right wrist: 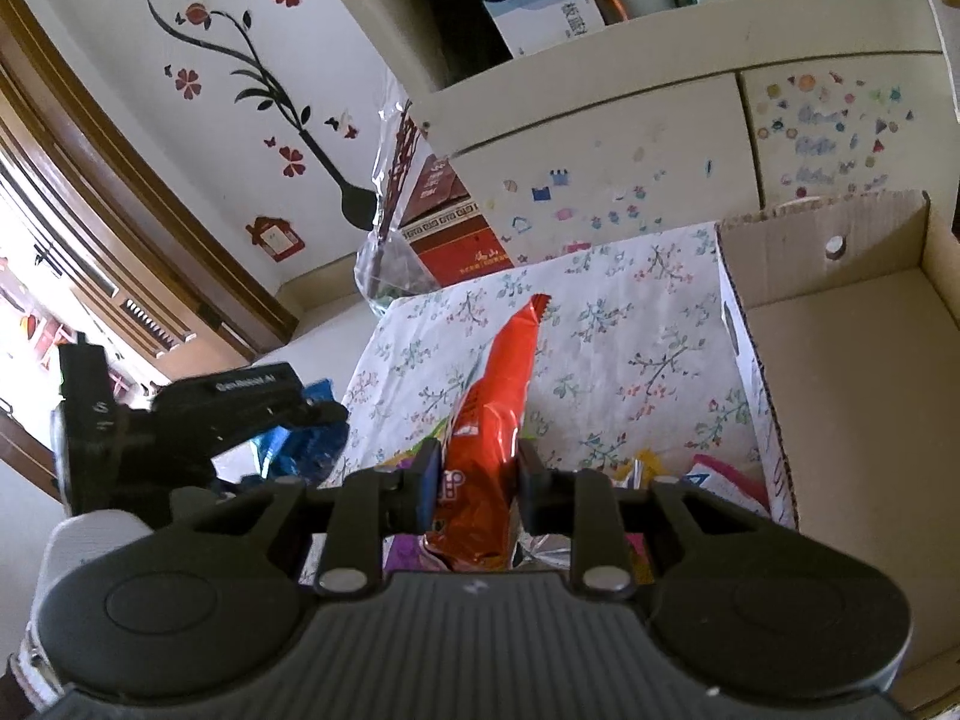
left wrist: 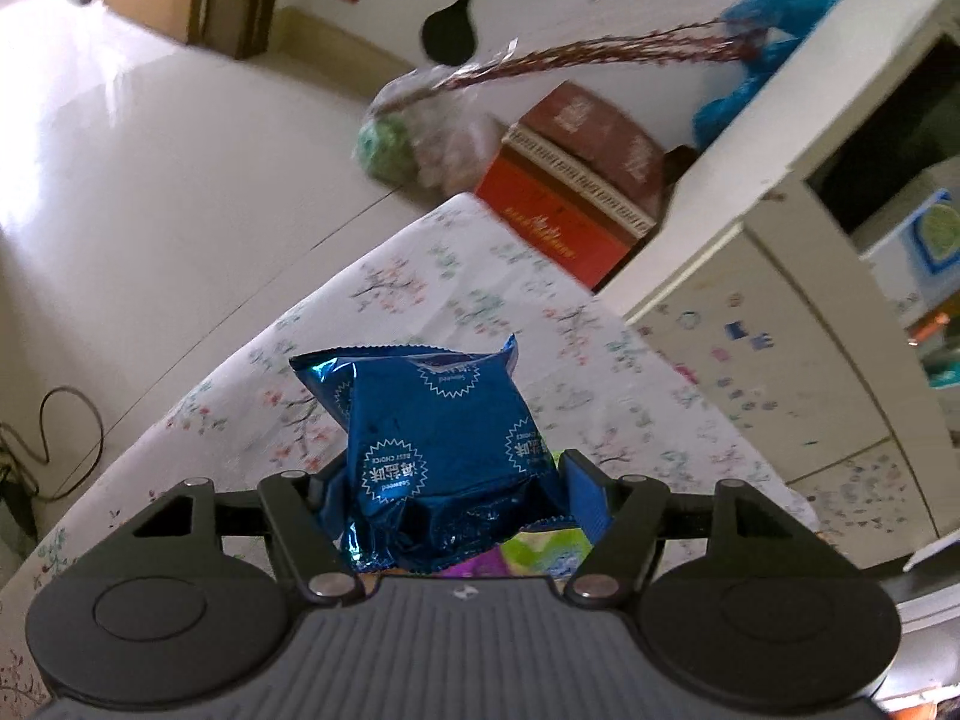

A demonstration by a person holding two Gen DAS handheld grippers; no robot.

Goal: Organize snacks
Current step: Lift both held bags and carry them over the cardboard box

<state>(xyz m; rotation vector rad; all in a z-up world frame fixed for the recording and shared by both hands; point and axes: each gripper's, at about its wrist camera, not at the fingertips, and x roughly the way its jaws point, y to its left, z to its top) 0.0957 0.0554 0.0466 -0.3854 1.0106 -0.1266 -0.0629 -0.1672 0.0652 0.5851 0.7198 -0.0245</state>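
The cardboard box (right wrist: pixel 840 360), stiff, open-topped and seemingly bare inside, sits right of the right tongs (right wrist: pixel 471 480) on the floral-clothed bench (right wrist: pixel 630 330). Those tongs are clenched on a long orange packet (right wrist: pixel 498 396), glossy crinkled film jutting ahead of them above the cloth. The left tongs (left wrist: pixel 447 495) grasp a blue foil packet (left wrist: pixel 432 414), puffy and pillow-shaped, at its crumpled lower end. Both look light, soft, slippery and probably crushable; pinching the flat sealed seams seems safest.
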